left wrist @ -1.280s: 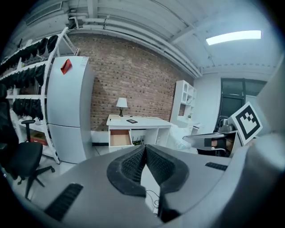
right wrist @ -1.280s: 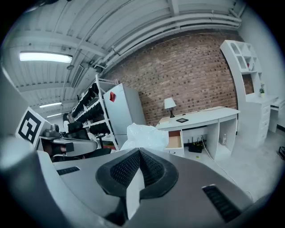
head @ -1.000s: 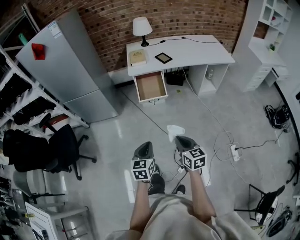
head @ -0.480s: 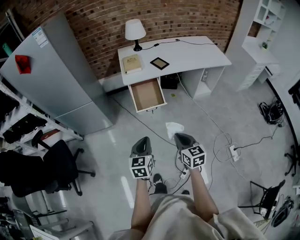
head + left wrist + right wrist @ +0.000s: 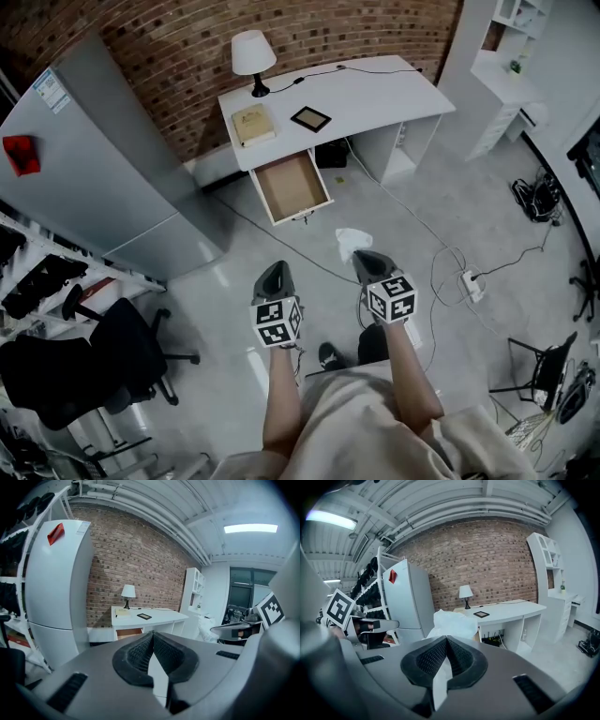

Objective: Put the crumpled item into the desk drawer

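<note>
Poking out past the right gripper (image 5: pixel 362 255), the crumpled white sheet (image 5: pixel 352 241) is hanging over the grey floor (image 5: pixel 450 206), its tail pinched between that gripper's 2 jaws. Alongside, the left gripper (image 5: pixel 277 268) is hovering with its jaws pressed together on nothing. Ahead, the desk drawer (image 5: pixel 292 186) is standing pulled open under the white desk (image 5: pixel 375 94), well apart from the sheet, with 1 lamp (image 5: pixel 247 54) sitting on top.

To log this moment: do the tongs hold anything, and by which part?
The right tongs grip the crumpled paper by its near edge; the left tongs are shut, empty.
</note>
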The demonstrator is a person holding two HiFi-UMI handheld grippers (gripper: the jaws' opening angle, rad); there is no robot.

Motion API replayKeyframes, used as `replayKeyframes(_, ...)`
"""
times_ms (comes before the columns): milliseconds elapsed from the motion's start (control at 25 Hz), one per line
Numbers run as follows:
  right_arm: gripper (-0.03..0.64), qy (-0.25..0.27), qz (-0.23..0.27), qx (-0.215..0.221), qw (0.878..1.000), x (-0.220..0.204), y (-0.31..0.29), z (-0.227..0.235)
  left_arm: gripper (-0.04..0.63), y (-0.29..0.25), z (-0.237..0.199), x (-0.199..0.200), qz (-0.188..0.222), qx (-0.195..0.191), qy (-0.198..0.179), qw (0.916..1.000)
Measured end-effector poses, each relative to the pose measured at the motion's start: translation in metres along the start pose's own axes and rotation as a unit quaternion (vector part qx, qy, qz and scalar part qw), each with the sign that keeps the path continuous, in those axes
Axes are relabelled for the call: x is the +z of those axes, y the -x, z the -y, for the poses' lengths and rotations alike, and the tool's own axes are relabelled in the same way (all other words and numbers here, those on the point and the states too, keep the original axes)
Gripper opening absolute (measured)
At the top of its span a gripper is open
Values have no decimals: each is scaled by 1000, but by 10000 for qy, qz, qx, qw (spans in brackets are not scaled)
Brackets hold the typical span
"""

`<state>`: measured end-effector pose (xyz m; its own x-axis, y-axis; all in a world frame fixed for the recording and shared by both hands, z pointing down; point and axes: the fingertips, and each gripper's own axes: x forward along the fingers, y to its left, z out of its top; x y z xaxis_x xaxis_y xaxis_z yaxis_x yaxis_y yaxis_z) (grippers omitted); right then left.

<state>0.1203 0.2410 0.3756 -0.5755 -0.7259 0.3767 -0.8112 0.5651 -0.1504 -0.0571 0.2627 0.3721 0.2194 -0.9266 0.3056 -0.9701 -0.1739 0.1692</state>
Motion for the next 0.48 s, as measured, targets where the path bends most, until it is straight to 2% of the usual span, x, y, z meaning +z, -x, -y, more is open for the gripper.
replayKeyframes(240, 26, -57, 179, -94, 9998, 25, -21, 12, 15, -12, -12, 15, 7, -93, -23, 10000)
replayKeyframes(480, 26, -180, 158, 30, 9997, 30, -69, 21, 15, -39, -35, 18, -84, -6, -119, 9999)
